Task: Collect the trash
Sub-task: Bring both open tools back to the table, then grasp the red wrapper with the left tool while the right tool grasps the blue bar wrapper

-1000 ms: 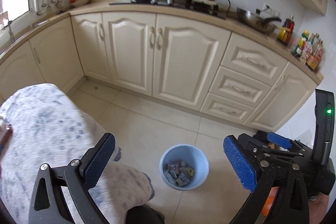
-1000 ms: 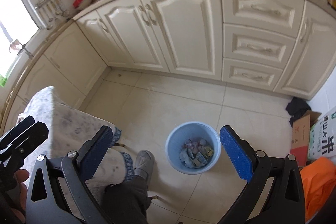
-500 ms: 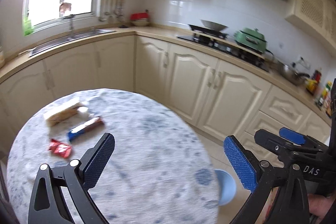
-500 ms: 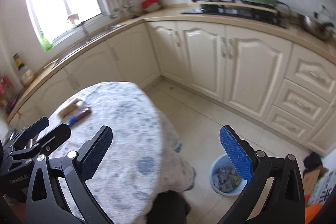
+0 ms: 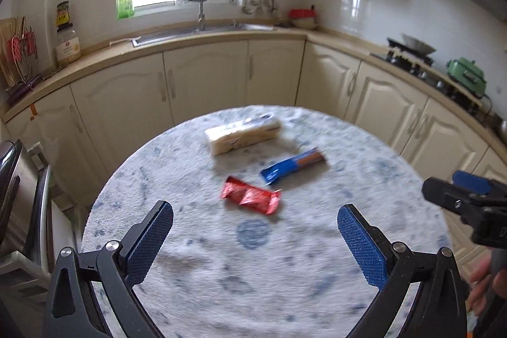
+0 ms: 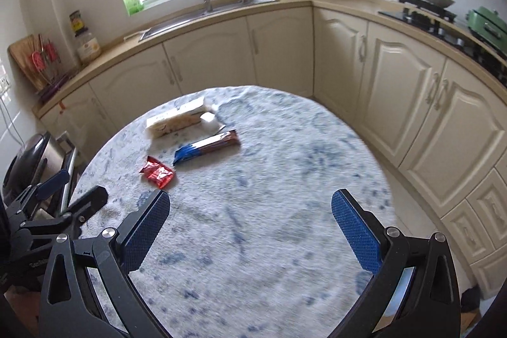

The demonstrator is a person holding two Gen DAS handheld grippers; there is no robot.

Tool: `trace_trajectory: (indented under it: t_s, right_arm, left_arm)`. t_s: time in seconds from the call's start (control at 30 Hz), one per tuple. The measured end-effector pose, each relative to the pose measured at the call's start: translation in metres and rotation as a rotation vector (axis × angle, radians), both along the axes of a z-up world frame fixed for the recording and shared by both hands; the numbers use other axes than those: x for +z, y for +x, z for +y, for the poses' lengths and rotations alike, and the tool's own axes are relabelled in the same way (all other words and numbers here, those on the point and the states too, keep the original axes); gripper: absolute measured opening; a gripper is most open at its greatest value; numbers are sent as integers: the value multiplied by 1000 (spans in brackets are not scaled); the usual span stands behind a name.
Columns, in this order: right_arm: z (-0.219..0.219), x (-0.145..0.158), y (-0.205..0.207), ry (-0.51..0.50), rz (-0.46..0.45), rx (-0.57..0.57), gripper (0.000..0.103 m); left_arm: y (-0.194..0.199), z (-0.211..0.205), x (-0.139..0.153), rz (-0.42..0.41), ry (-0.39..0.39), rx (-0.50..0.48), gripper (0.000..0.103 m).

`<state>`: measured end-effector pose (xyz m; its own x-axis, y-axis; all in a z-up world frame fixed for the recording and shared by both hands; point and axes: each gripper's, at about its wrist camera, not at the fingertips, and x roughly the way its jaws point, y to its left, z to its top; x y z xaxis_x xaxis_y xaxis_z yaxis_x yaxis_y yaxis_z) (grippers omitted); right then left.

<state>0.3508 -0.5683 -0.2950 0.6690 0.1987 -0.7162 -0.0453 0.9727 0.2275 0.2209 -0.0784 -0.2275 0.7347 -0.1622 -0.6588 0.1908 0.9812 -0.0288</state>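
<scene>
A round table (image 5: 317, 274) with a blue-and-white cloth holds three items. A red wrapper (image 5: 250, 195) lies nearest, a blue-and-brown wrapper (image 5: 293, 165) behind it, and a pale yellow pack (image 5: 242, 137) at the far side. My left gripper (image 5: 255, 230) is open and empty, just short of the red wrapper. My right gripper (image 6: 248, 217) is open and empty over the table's near half. The right wrist view shows the red wrapper (image 6: 157, 172), the blue wrapper (image 6: 206, 146) and the pale pack (image 6: 176, 121) to the left. The bin is hidden.
Cream cabinets (image 5: 202, 84) and a counter with a sink (image 5: 202, 30) ring the table. A stove with a green pot (image 5: 465, 76) is on the right. A metal appliance (image 5: 16, 198) stands at the table's left. The right gripper shows in the left wrist view (image 5: 469, 201).
Both grippers have swung up and left from the blue floor bin to the table top. The wrappers are now close in front of the left gripper. Both stay open.
</scene>
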Motion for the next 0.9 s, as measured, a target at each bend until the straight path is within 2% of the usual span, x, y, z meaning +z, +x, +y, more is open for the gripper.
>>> trace_trajectory:
  t_s: [0.13, 0.4, 0.43, 0.47, 0.5, 0.6, 0.73, 0.9]
  right_arm:
    - [15, -16, 24, -13, 34, 27, 103]
    - [25, -41, 68, -3, 88, 42, 103]
    - [26, -44, 72, 0, 91, 41, 103]
    - [26, -46, 76, 2, 95, 41, 103]
    - [26, -49, 80, 2, 99, 42, 103]
    - [27, -54, 88, 5, 107, 40, 103]
    - [31, -63, 99, 9, 122, 44, 103]
    - [44, -68, 111, 6, 130, 75, 103]
  left_arm:
    - [19, -3, -22, 60, 44, -5, 102]
    - [46, -16, -65, 159, 137, -75, 102]
    - [47, -17, -68, 169, 141, -86, 99]
    - [52, -16, -69, 186, 133, -102, 92]
    - [49, -16, -69, 197, 101, -134, 87]
    - [49, -16, -67, 177, 100, -179, 70]
    - [53, -15, -61, 174, 77, -191, 47]
    - [55, 4, -56, 194, 2, -189, 40]
